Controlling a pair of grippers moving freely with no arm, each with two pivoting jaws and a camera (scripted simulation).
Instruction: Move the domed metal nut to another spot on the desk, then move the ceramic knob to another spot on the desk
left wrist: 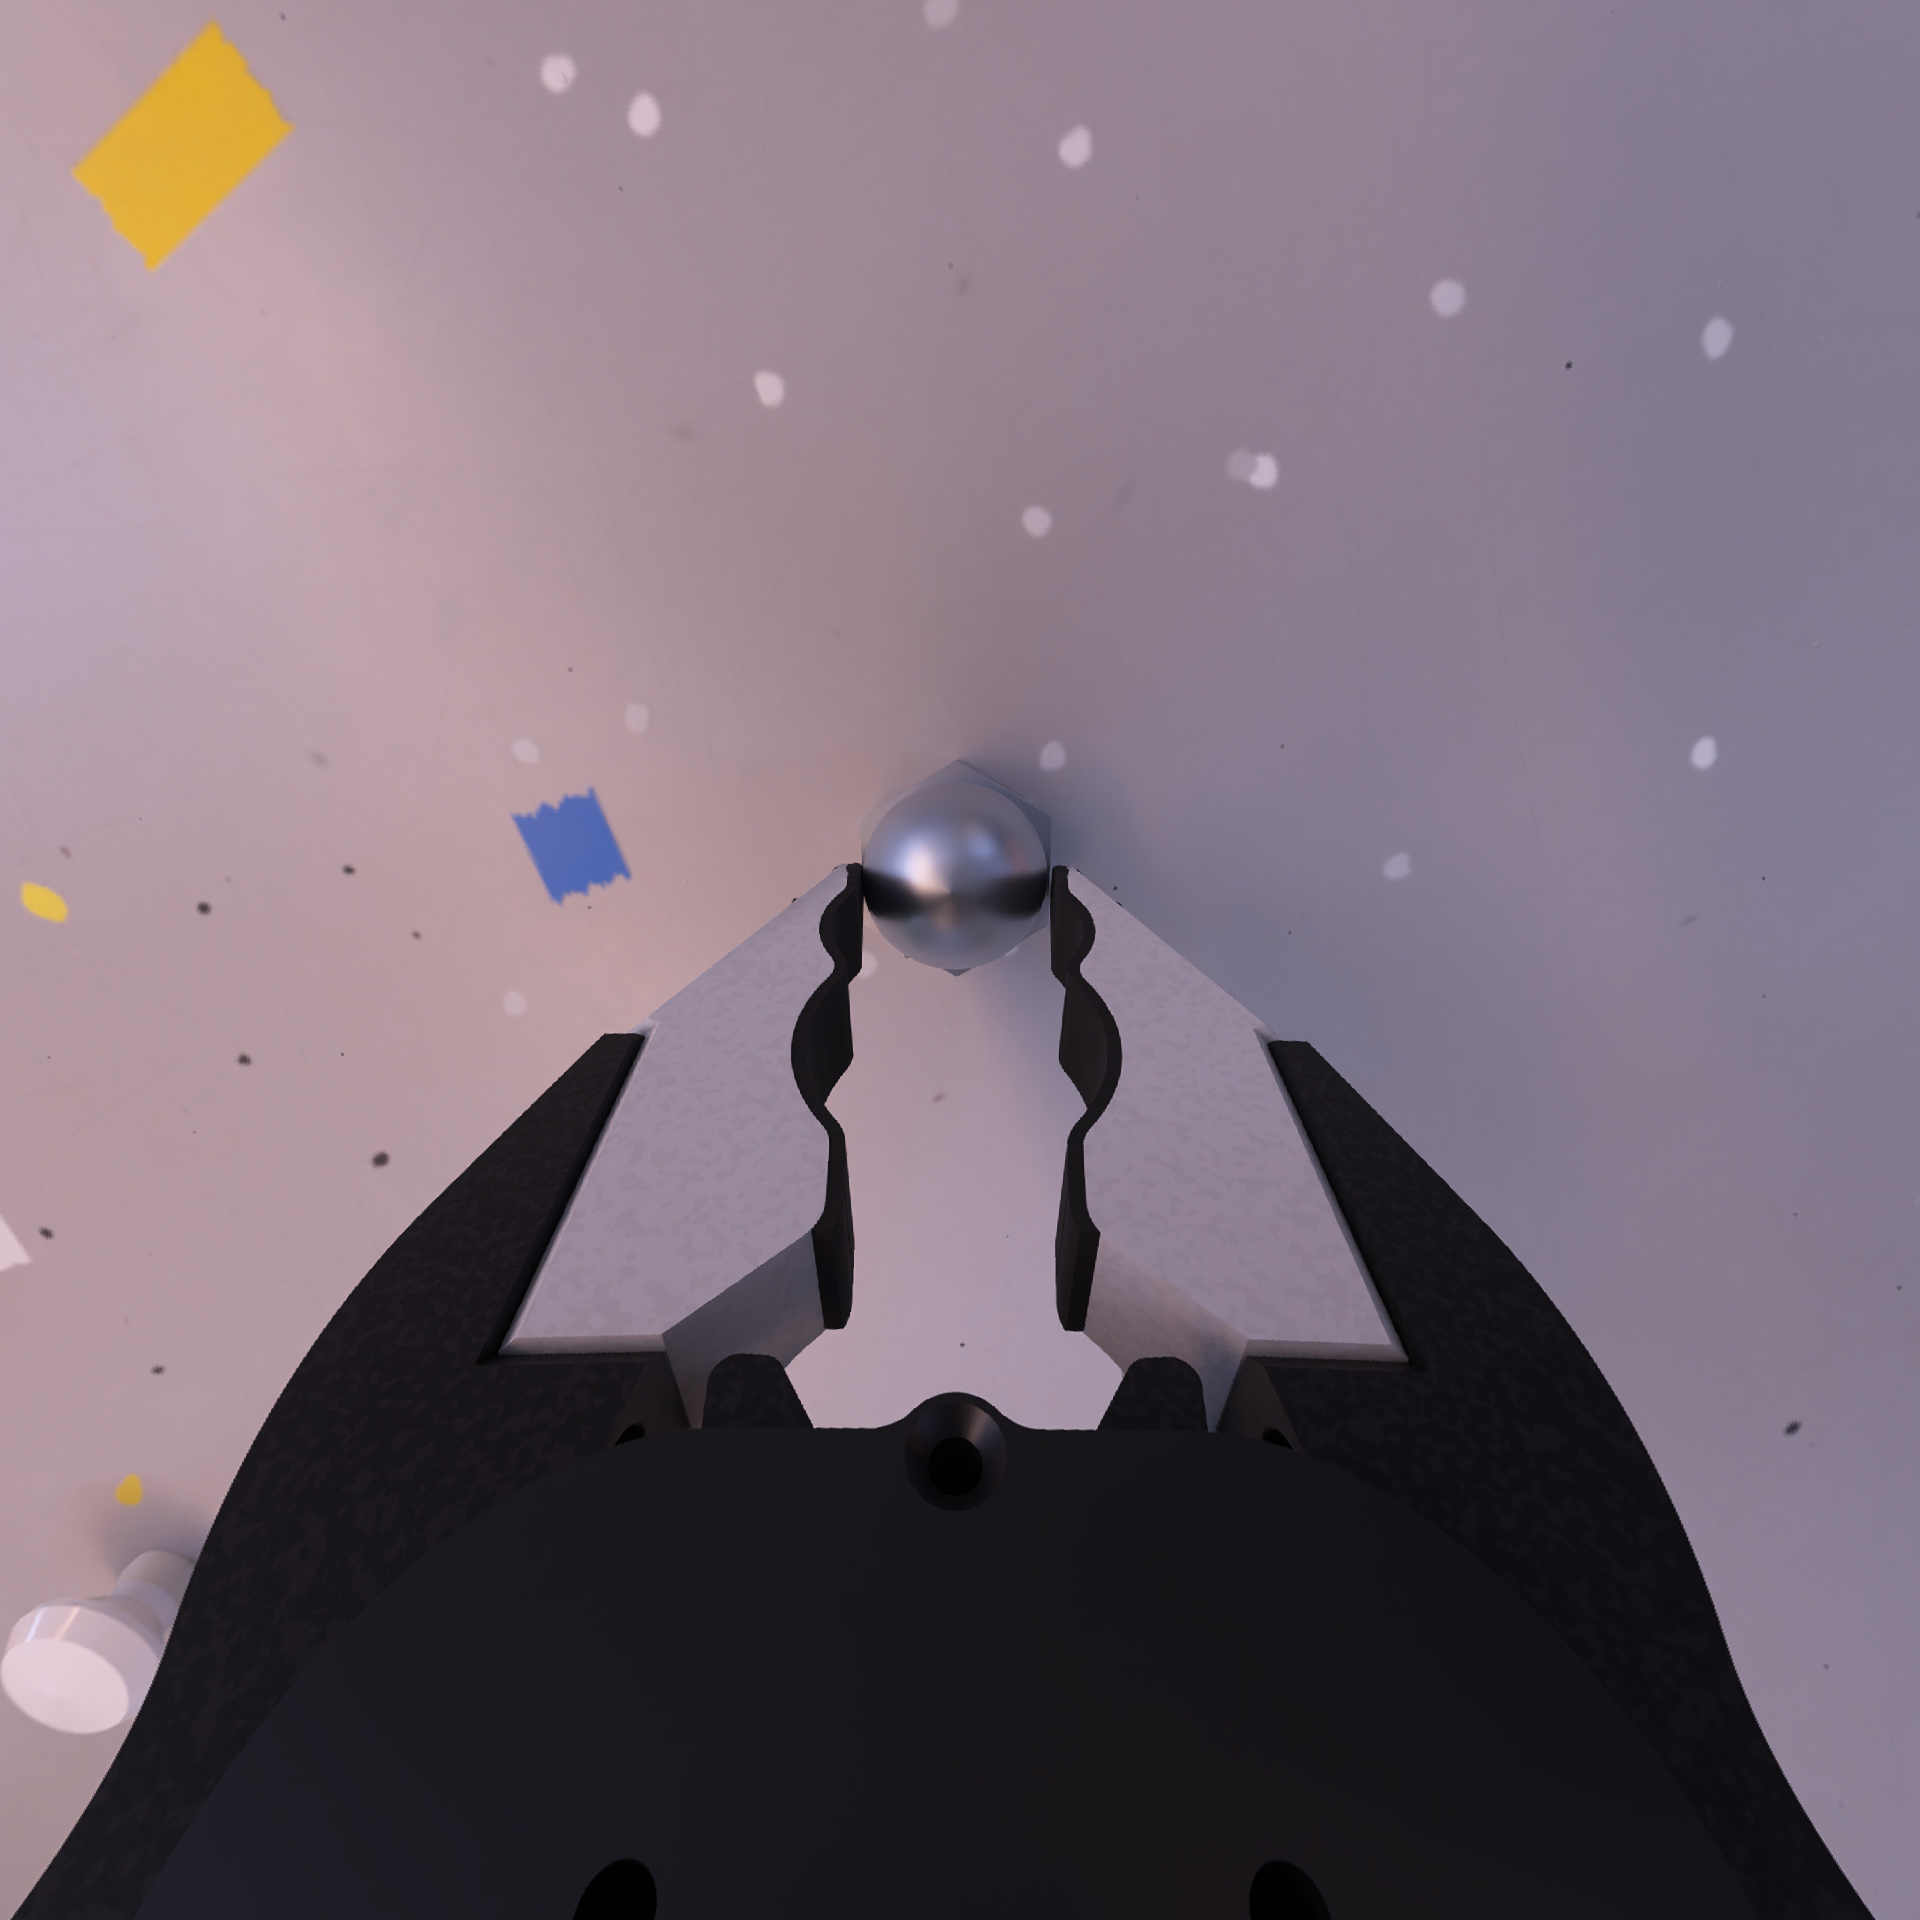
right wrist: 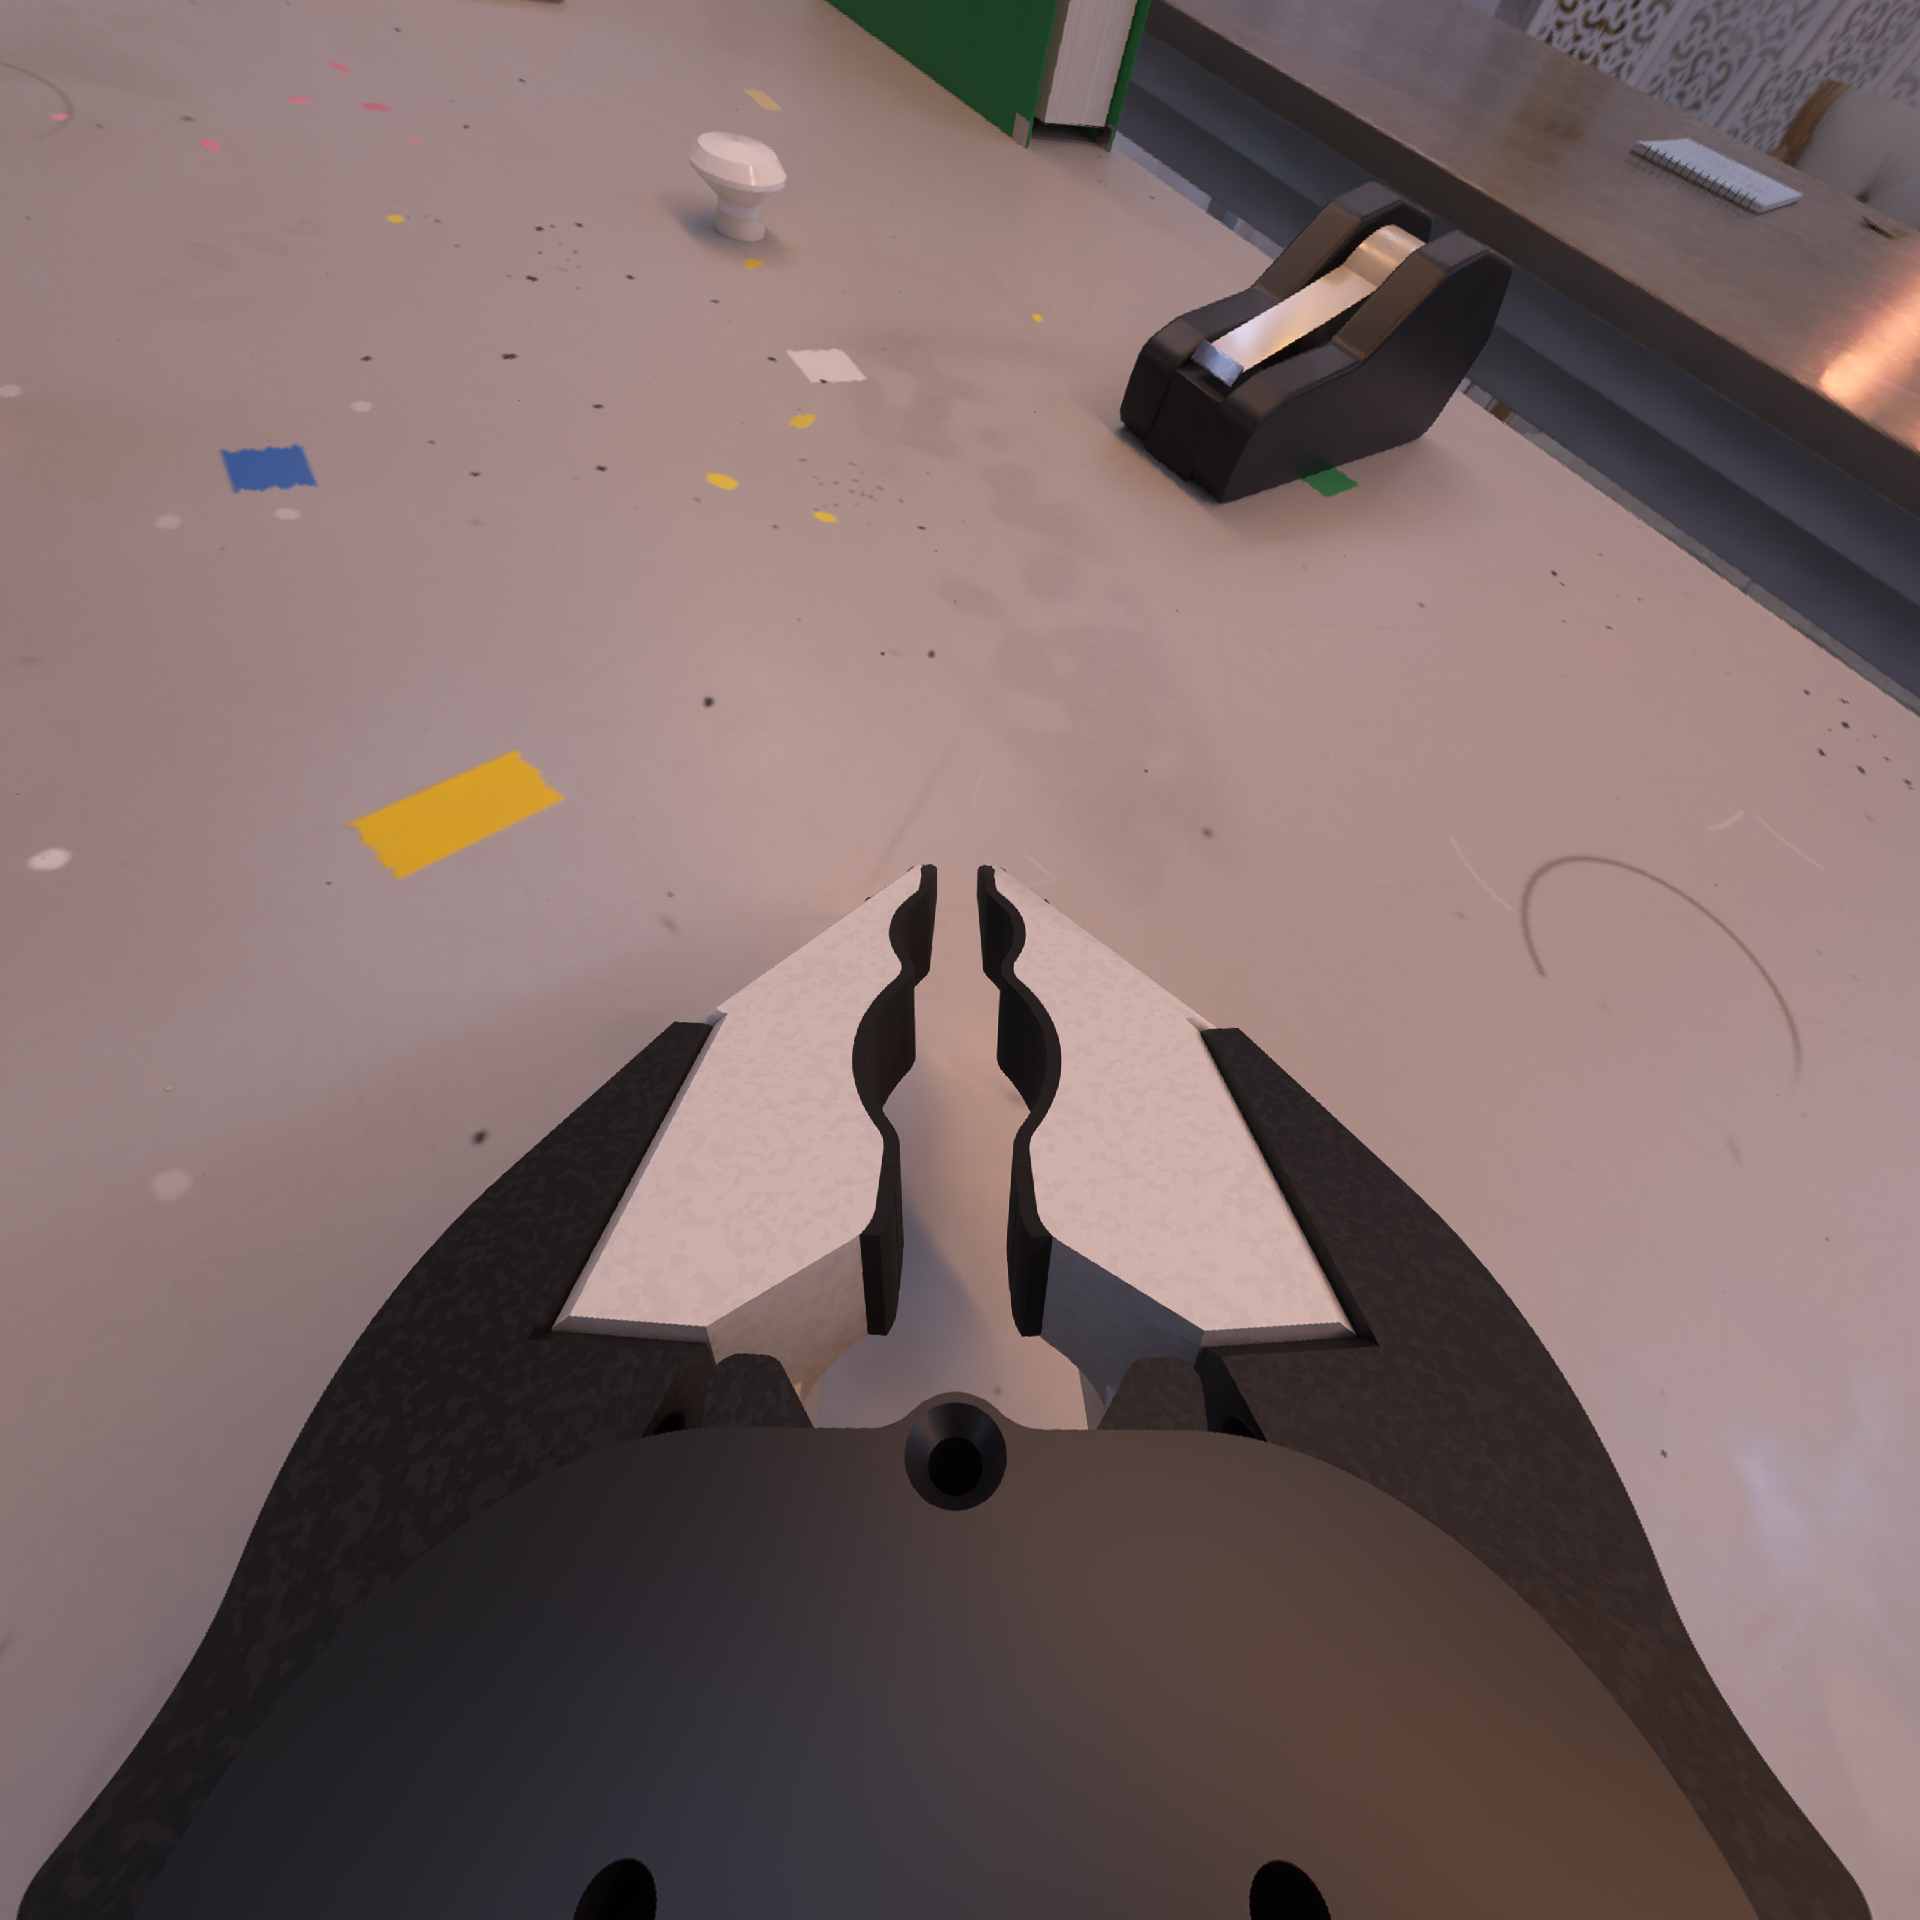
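**Left claw on nut, right claw idle**

Left claw [left wrist: 956, 883] points down at the surface [left wrist: 1351, 623], tips clamped on either side of the nut [left wrist: 956, 871], dome up. Knob [left wrist: 78, 1652] sits near, lower left; blue tape [left wrist: 571, 842] and yellow tape [left wrist: 182, 145] lie farther off. Right claw [right wrist: 956, 883] is nearly closed, empty, low over the surface. Beyond it: yellow tape, tape dispenser [right wrist: 1320, 343], then the upright knob [right wrist: 738, 182] and a green book [right wrist: 987, 57].

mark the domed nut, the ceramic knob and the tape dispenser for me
domed metal nut [left wrist: 954, 871]: left wrist view, on its shiny dome.
ceramic knob [right wrist: 738, 164]: right wrist view, on its flat white cap.
tape dispenser [right wrist: 1382, 390]: right wrist view, on its black side wall.
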